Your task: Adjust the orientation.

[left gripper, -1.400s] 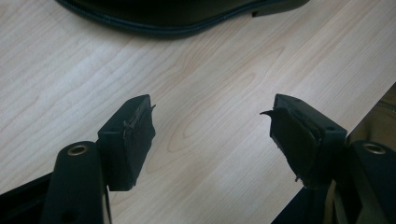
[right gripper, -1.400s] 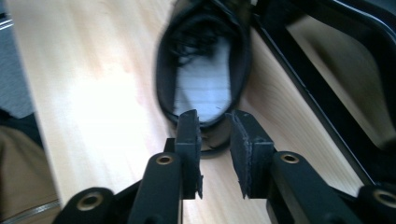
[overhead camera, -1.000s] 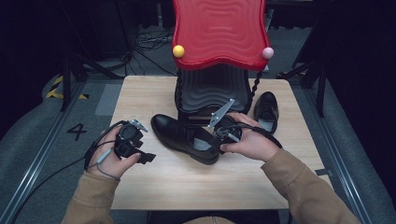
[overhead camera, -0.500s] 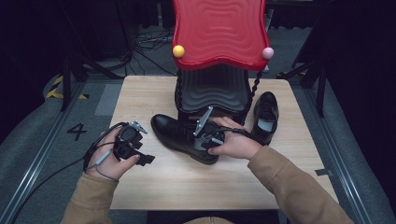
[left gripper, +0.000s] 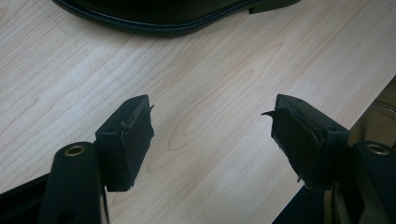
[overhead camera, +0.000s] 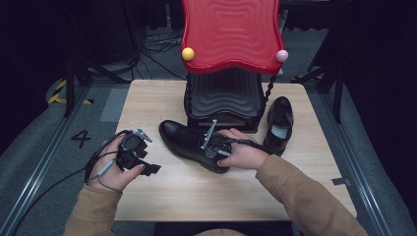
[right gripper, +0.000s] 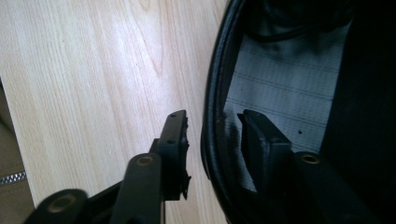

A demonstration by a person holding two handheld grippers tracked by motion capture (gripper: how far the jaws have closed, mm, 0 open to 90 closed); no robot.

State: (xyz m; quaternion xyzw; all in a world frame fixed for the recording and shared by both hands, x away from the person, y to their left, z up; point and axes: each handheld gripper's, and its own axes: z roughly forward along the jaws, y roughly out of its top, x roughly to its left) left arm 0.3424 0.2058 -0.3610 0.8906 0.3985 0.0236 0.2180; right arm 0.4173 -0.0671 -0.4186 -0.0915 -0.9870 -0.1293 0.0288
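Black dress shoe (overhead camera: 194, 143) lies mid-table, toe toward your left, just in front of the dark ribbed stand (overhead camera: 223, 98) under the red wavy panel (overhead camera: 230, 34). Your right gripper (right gripper: 210, 135) straddles the shoe's collar wall at the heel: one jaw inside over the grey insole (right gripper: 280, 88), the other outside above the wooden table (overhead camera: 162, 98). The jaws have just been closing with the wall between them; a sliver of gap shows at the outer pad, so you're not pinching yet. Your left gripper (left gripper: 212, 135) sits near the table's left edge, jaws moderately wide with nothing between them, aimed at bare wood with the shoe's sole edge beyond.

Risks, as I judge them: the collar is thin, smooth, glossy leather, so a shallow bite could let it slip out when you lift. With the grip at the heel end, the long toe will likely sag and swing, maybe clipping the stand. Clamping too hard may crease the collar. The cable loop (overhead camera: 248, 143) by your right hand could snag the second shoe (overhead camera: 279, 123) lying just right of the stand.

Shoe: sleek, rounded toe, low heel, stitched welt. Table: pale matte wood grain.
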